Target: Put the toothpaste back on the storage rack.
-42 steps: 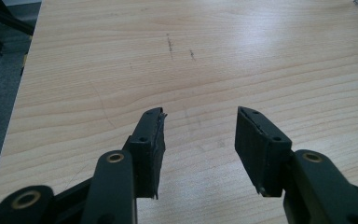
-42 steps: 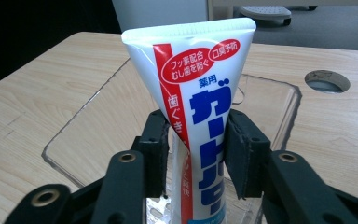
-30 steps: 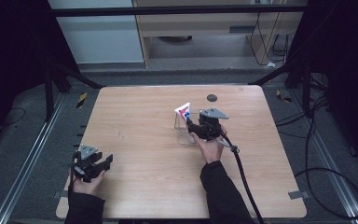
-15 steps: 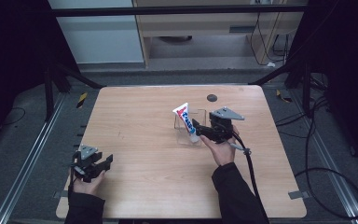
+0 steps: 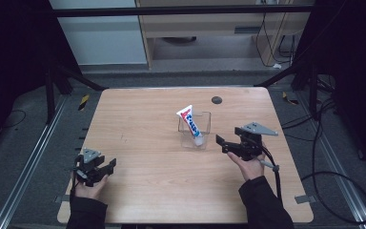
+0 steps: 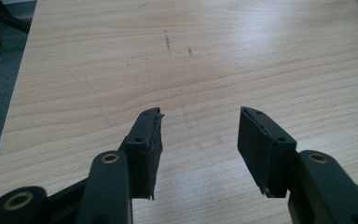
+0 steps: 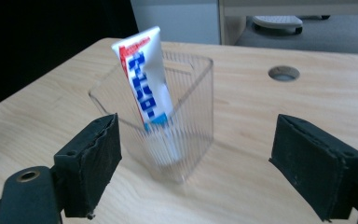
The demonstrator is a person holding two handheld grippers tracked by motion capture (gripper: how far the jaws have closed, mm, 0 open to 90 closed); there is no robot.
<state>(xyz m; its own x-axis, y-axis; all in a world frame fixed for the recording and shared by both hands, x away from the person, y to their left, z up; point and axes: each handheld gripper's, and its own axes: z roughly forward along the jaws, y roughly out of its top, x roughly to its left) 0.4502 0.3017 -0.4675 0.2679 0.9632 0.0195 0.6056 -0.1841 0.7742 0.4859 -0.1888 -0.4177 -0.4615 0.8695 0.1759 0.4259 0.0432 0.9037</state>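
Observation:
A white toothpaste tube (image 5: 190, 123) (image 7: 144, 79) with blue and red print stands tilted, cap down, inside a clear square cup (image 5: 195, 136) (image 7: 186, 116) near the middle of the wooden table (image 5: 143, 124). My right gripper (image 5: 220, 142) (image 7: 196, 163) sits just right of the cup, open and empty, its jaws spread wide toward the cup. My left gripper (image 5: 109, 166) (image 6: 200, 135) rests at the table's front left, open, with nothing between its jaws.
A round dark cable hole (image 5: 216, 100) (image 7: 284, 73) lies in the table behind the cup. A cable (image 5: 276, 181) trails from the right gripper off the front right. Dark floor and metal rails (image 5: 24, 162) surround the table.
The right gripper let go of the toothpaste tube and drew back to the right, away from the cup. The tube now stands in the cup. The left gripper stayed put.

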